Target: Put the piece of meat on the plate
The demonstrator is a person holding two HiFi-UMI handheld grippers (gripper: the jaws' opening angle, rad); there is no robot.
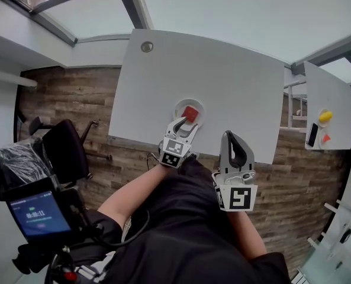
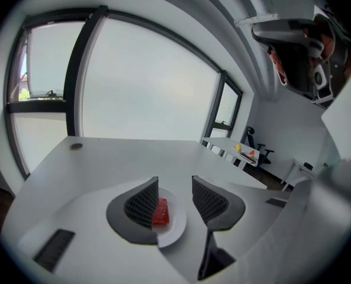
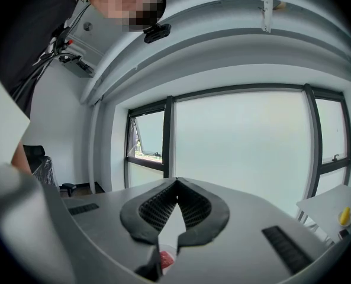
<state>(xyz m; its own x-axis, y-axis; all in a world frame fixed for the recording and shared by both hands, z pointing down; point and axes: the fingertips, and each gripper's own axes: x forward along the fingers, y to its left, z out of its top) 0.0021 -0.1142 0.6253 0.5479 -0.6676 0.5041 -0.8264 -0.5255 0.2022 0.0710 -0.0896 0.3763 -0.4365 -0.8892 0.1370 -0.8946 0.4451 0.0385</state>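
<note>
Red piece of meat [image 2: 160,213] lies on white plate [image 2: 176,228], ungripped; left gripper [image 2: 175,183] jaws apart, just near of it; right gripper [image 3: 176,185] jaws together, empty, further right

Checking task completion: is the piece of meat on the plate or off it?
On it: the red piece of meat lies on the white plate; the left gripper has its jaws apart, not gripping it.
</note>
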